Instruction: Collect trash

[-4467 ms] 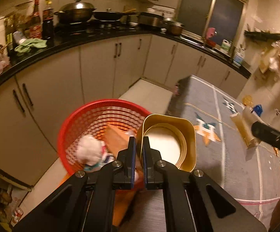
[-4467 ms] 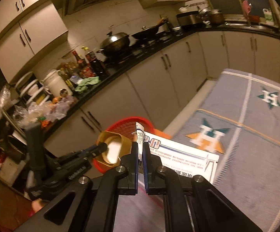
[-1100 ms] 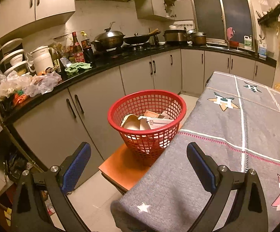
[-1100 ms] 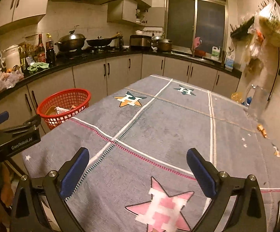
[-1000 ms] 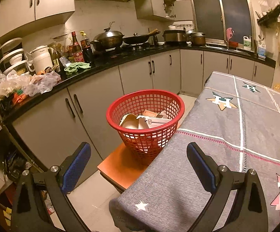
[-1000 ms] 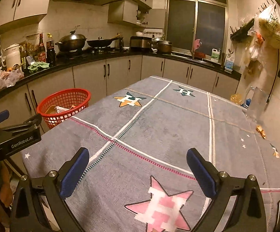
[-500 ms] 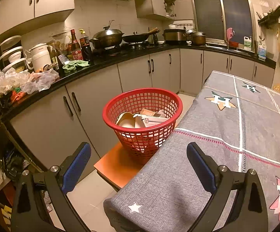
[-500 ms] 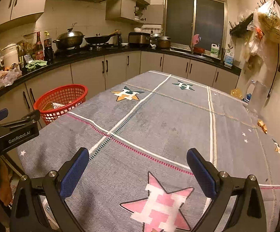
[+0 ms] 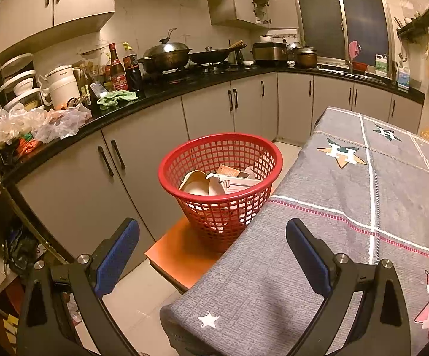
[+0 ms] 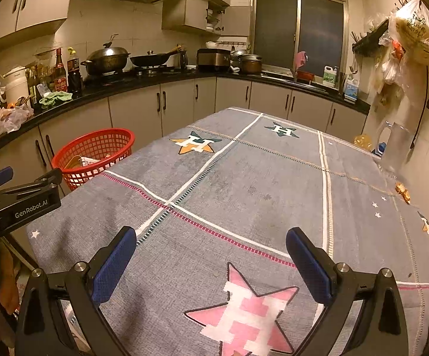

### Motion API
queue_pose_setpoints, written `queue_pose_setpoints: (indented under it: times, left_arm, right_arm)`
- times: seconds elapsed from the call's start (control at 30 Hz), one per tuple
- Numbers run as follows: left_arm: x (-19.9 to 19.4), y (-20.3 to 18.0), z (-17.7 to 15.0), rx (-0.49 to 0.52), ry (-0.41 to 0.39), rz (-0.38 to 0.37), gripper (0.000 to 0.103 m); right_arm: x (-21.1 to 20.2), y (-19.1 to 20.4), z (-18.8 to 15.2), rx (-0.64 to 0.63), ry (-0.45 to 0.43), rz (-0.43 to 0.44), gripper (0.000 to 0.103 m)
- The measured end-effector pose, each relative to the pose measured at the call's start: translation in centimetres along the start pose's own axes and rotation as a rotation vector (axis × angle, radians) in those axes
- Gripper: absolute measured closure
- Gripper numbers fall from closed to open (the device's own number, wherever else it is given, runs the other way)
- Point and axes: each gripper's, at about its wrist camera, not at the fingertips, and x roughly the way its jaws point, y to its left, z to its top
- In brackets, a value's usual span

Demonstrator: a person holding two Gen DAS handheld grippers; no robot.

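Note:
A red mesh basket (image 9: pixel 220 172) stands on an orange stool (image 9: pixel 182 255) beside the table's left corner. Inside it lie a tan paper bowl (image 9: pixel 198 185) and a white printed carton (image 9: pixel 238 181). My left gripper (image 9: pixel 213 246) hangs open and empty, low in front of the basket and the table corner. My right gripper (image 10: pixel 211 252) is open too, empty, over the near end of the grey star-patterned tablecloth (image 10: pixel 244 184). The basket (image 10: pixel 95 151) also shows at the left of the right wrist view, behind the left gripper's body (image 10: pixel 21 204).
Grey cabinets under a black counter (image 9: pixel 155 95) run along the left and back, crowded with bottles, pots and plastic bags. A clear jug (image 10: pixel 392 145) and small orange scraps (image 10: pixel 403 192) sit at the table's far right by the wall. A person's hand (image 10: pixel 5 284) shows low left.
4.5 s ago both grippers were shut, the left on the bowl and the right on the carton, over the basket. Both items now lie in the basket; both grippers are open and pulled back.

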Motion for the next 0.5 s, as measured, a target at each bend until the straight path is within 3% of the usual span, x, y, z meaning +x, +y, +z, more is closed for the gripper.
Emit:
queue_pose_setpoints:
  times: [0.5]
  left_arm:
    - [0.00, 0.05, -0.16, 0.011, 0.003, -0.008, 0.004]
  right_arm:
    - [0.18, -0.05, -0.11, 0.008, 0.015, 0.002, 0.001]
